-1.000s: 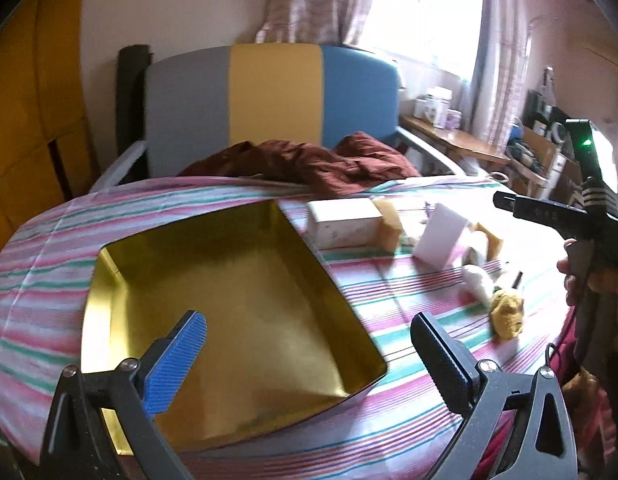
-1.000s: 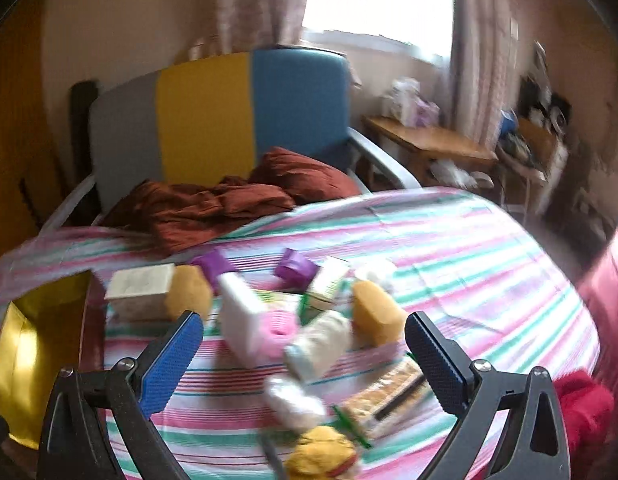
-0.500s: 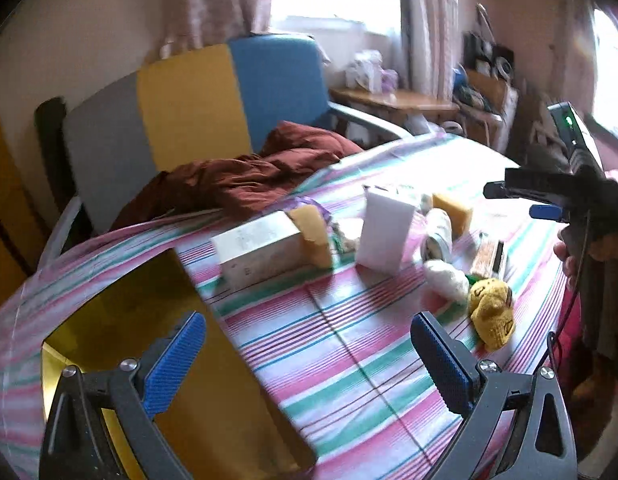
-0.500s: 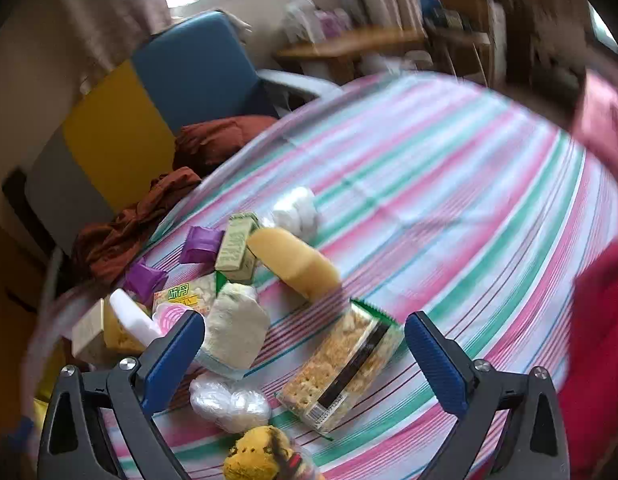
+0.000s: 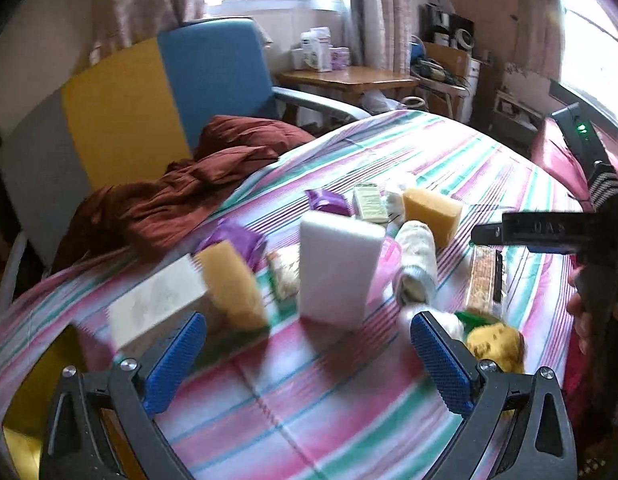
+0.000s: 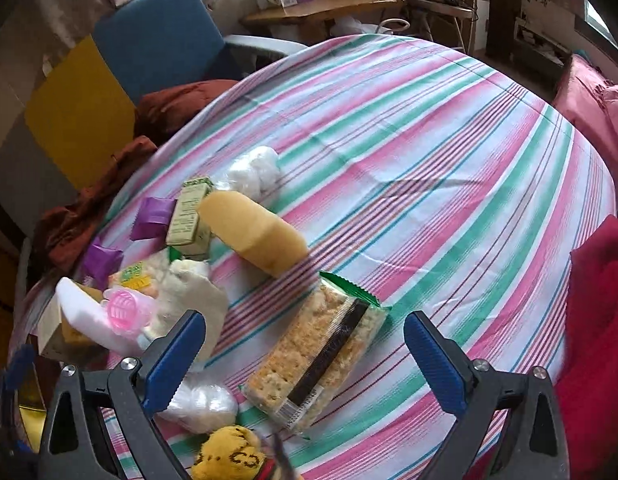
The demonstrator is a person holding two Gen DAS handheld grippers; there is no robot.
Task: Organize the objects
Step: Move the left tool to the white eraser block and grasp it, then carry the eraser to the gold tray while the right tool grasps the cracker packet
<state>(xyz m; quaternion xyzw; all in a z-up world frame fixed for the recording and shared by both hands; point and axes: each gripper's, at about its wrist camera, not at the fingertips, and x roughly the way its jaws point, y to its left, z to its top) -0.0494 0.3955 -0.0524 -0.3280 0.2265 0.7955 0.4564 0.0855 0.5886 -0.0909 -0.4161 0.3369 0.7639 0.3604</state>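
Several loose items lie on the striped tablecloth (image 6: 429, 128). My left gripper (image 5: 309, 354) is open and empty, facing an upright white block (image 5: 335, 268), with a yellow sponge (image 5: 231, 284) and a pale box (image 5: 157, 304) to its left. My right gripper (image 6: 305, 360) is open and empty above a cracker packet (image 6: 317, 356). A tan sponge (image 6: 253, 232), a green carton (image 6: 189, 212), a white roll (image 6: 193, 300) and a yellow plush toy (image 6: 229, 458) lie nearby. The gold tin (image 5: 41, 392) shows at the left wrist view's lower left edge.
A grey, yellow and blue chair (image 5: 129, 104) with a rust-red cloth (image 5: 181, 196) stands behind the table. A wooden side table (image 5: 349, 76) and cluttered shelves stand by the window. Red fabric (image 6: 597, 320) lies off the table's right edge. The right gripper's body (image 5: 581, 236) shows at the right.
My left gripper has swung right from over the gold tin toward the cluster of items. My right gripper has moved forward and tilted down over the cracker packet. Both stayed open.
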